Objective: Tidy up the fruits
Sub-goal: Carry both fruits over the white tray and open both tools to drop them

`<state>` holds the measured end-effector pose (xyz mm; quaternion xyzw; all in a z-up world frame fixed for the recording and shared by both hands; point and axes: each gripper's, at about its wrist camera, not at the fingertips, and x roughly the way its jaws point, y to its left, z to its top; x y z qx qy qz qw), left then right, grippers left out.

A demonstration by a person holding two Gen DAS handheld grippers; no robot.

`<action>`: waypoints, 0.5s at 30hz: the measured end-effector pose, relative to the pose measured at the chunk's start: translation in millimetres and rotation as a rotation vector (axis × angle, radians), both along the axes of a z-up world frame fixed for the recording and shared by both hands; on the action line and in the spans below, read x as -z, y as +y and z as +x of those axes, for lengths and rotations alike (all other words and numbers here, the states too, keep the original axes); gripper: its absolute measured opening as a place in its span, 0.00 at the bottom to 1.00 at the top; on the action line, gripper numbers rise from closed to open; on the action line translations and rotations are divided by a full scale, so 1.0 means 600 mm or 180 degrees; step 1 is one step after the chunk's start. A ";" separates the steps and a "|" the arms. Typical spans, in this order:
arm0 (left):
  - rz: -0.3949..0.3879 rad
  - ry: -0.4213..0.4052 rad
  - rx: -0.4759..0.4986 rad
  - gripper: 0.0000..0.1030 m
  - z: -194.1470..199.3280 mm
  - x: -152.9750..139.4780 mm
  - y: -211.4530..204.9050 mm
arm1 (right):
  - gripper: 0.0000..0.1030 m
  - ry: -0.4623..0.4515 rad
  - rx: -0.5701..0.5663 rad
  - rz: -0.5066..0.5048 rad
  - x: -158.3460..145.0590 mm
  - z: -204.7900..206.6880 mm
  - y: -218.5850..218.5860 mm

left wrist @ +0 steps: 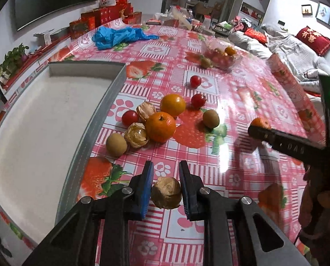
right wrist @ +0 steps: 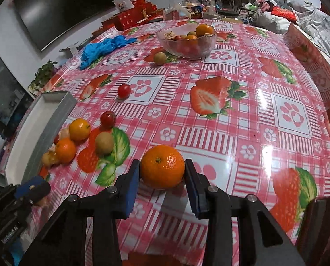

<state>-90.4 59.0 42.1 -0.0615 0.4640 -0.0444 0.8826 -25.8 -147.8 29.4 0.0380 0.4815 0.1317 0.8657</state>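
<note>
My left gripper [left wrist: 166, 177] is shut on a husked physalis [left wrist: 166, 192] held between its blue pads just above the table. My right gripper [right wrist: 162, 170] is shut on an orange mandarin [right wrist: 162, 166]; it also shows in the left wrist view [left wrist: 260, 124]. A cluster of fruit lies beside the white tray [left wrist: 118, 82]: two mandarins [left wrist: 160, 126], two husked physalis [left wrist: 136, 134], cherry tomatoes [left wrist: 130, 117] and small brown-green fruits [left wrist: 116, 144]. A glass bowl [right wrist: 187, 41] with several fruits stands at the far side.
The table carries a pink strawberry-print cloth [right wrist: 231, 133]. A blue plastic bag [left wrist: 118, 36] lies at the far left. One brown-green fruit [right wrist: 160, 58] sits next to the bowl. Red gift boxes [left wrist: 103, 17] and clutter stand beyond the table's far edge.
</note>
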 end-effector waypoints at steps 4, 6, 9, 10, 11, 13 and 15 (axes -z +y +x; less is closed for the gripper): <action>0.0019 -0.0057 0.0001 0.24 -0.012 -0.017 0.006 | 0.42 -0.0017 -0.0032 0.0020 -0.008 -0.012 0.005; 0.0019 -0.0085 -0.0021 0.25 -0.016 -0.024 0.013 | 0.42 -0.0024 -0.0052 0.0024 -0.013 -0.016 0.010; 0.0035 -0.0106 -0.0057 0.24 -0.021 -0.032 0.024 | 0.42 -0.0052 -0.0096 -0.0005 -0.020 -0.022 0.021; 0.0034 -0.0115 -0.0065 0.25 -0.023 -0.034 0.027 | 0.42 -0.0063 -0.0114 -0.0012 -0.022 -0.024 0.027; 0.0025 -0.0128 -0.0077 0.25 -0.025 -0.036 0.031 | 0.42 -0.0069 -0.0126 -0.0015 -0.024 -0.026 0.030; 0.0018 -0.0138 -0.0104 0.24 -0.028 -0.037 0.037 | 0.42 -0.0076 -0.0152 -0.0024 -0.028 -0.029 0.039; 0.0003 -0.0141 -0.0134 0.24 -0.031 -0.037 0.045 | 0.42 -0.0082 -0.0181 -0.0032 -0.030 -0.033 0.047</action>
